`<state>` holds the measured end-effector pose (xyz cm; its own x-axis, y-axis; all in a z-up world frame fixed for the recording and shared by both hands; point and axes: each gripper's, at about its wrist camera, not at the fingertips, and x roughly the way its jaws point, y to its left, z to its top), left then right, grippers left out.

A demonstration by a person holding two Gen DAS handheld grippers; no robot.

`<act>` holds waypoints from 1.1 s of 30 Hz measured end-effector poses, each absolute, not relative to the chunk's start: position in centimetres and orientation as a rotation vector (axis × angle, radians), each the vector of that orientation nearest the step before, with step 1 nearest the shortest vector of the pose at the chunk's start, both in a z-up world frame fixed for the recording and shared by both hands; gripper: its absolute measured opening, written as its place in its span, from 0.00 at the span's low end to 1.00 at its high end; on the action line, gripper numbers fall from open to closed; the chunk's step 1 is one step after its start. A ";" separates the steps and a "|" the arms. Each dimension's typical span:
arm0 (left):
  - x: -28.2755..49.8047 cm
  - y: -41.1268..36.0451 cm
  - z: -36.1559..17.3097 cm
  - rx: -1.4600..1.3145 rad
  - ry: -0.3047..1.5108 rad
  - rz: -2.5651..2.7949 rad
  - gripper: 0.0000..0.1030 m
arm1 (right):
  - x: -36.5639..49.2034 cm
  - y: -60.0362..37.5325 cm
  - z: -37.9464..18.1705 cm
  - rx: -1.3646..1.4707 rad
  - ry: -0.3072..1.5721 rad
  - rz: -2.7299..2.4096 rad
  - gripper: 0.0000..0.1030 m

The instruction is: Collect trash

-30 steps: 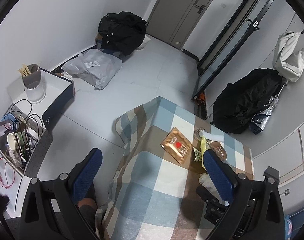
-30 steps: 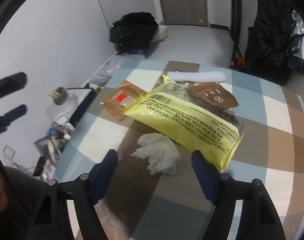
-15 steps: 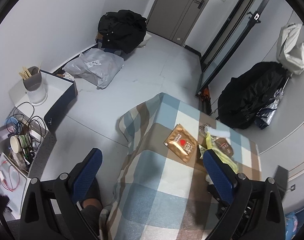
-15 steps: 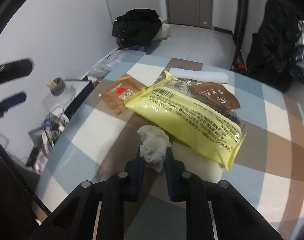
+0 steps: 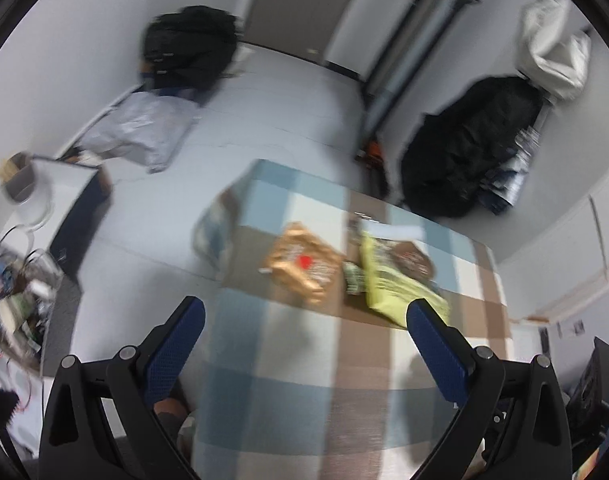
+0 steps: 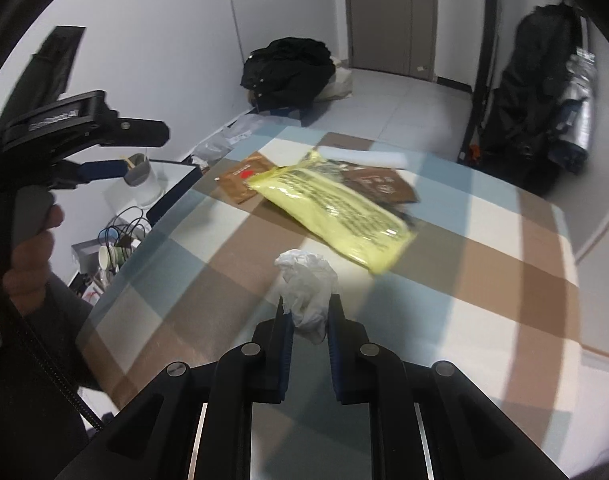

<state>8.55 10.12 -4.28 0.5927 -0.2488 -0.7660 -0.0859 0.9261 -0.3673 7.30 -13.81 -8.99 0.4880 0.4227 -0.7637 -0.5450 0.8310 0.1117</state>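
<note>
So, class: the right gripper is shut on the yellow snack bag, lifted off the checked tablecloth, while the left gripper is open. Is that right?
Not quite. In the right wrist view the right gripper is shut on the crumpled white tissue; the yellow snack bag lies on the checked tablecloth. The left gripper is open.

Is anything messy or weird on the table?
Yes. Wrappers lie in a heap on the checked table: a yellow bag flopped over a brown packet and another brown packet. The right claw pinches a crumpled tissue.
</note>
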 end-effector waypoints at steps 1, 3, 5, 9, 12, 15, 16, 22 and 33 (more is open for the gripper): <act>8.9 9.5 -4.2 -0.383 0.943 -0.127 0.96 | 7.2 -14.5 -8.8 -0.145 0.883 0.589 0.14; 9.5 8.3 -4.0 -0.343 0.949 -0.156 0.96 | 6.9 -16.2 -8.4 -0.121 0.873 0.580 0.14; 10.5 6.4 -4.0 -0.242 0.957 -0.155 0.97 | 6.5 -17.2 -8.0 -0.121 0.853 0.559 0.14; 13.1 3.6 -4.9 -0.171 1.044 -0.256 0.96 | 6.7 -18.9 -7.9 -0.092 0.846 0.536 0.14; 15.1 2.2 -6.0 -0.137 1.122 -0.280 0.96 | 6.8 -20.1 -7.8 -0.068 0.832 0.525 0.14; 16.0 1.2 -6.7 -0.083 1.152 -0.271 0.96 | 7.2 -21.5 -8.0 -0.045 0.823 0.506 0.14; 16.2 0.9 -7.0 -0.059 1.166 -0.264 0.96 | 7.2 -21.9 -8.0 -0.035 0.822 0.502 0.14; 16.1 0.3 -7.9 0.014 1.207 -0.258 0.96 | 7.9 -24.0 -8.2 0.051 0.826 0.501 0.14; 15.9 -0.9 -7.7 0.127 1.208 -0.239 0.72 | 8.5 -25.3 -7.8 0.139 0.821 0.498 0.15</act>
<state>15.87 -0.93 -7.69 0.3342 -0.1150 -0.9355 0.2502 0.9677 -0.0296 8.50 -25.34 -7.82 0.5737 0.4763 -0.6663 -0.3711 0.8764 0.3069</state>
